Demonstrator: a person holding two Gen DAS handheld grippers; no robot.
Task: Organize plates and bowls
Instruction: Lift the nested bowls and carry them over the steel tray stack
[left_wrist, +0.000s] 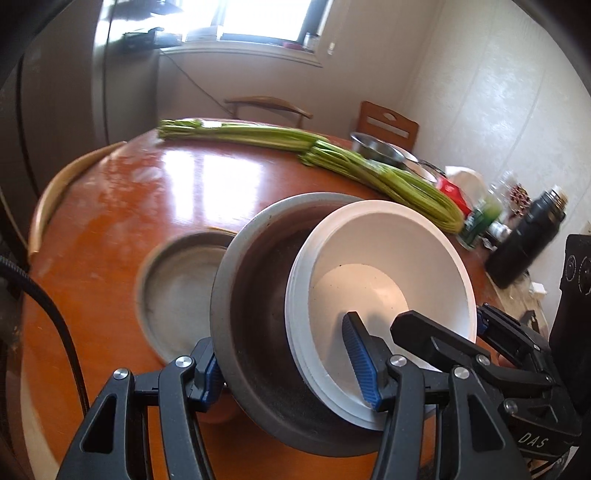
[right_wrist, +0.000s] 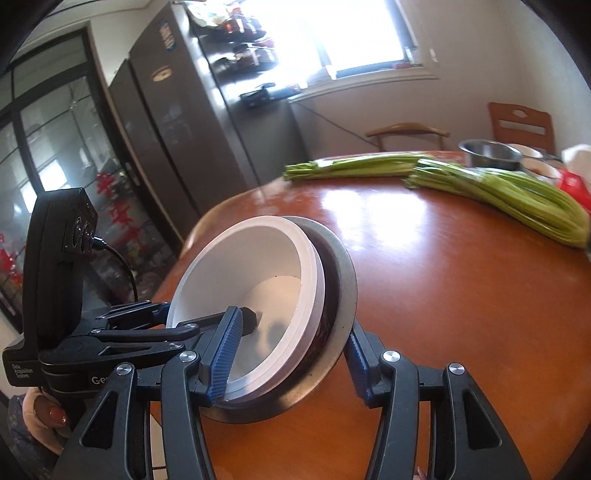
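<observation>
A grey plate (left_wrist: 258, 288) is tilted on edge above the orange table, with white bowls (left_wrist: 388, 266) stacked inside it. My left gripper (left_wrist: 288, 369) is shut across the stack, one finger behind the grey plate, the other inside the white bowl. My right gripper (right_wrist: 291, 354) is shut on the same stack from the other side: the grey plate (right_wrist: 343, 266) and the white bowls (right_wrist: 236, 266). A second grey plate (left_wrist: 181, 288) lies flat on the table beyond the left finger. Each gripper shows in the other's view, at the bowl rim.
Two bundles of green stalks (left_wrist: 325, 151) lie across the far table. A steel bowl (left_wrist: 376, 146), a black flask (left_wrist: 528, 243), jars and bags crowd the right edge. Chairs (left_wrist: 388, 122) stand behind. A fridge (right_wrist: 177, 122) is to the left.
</observation>
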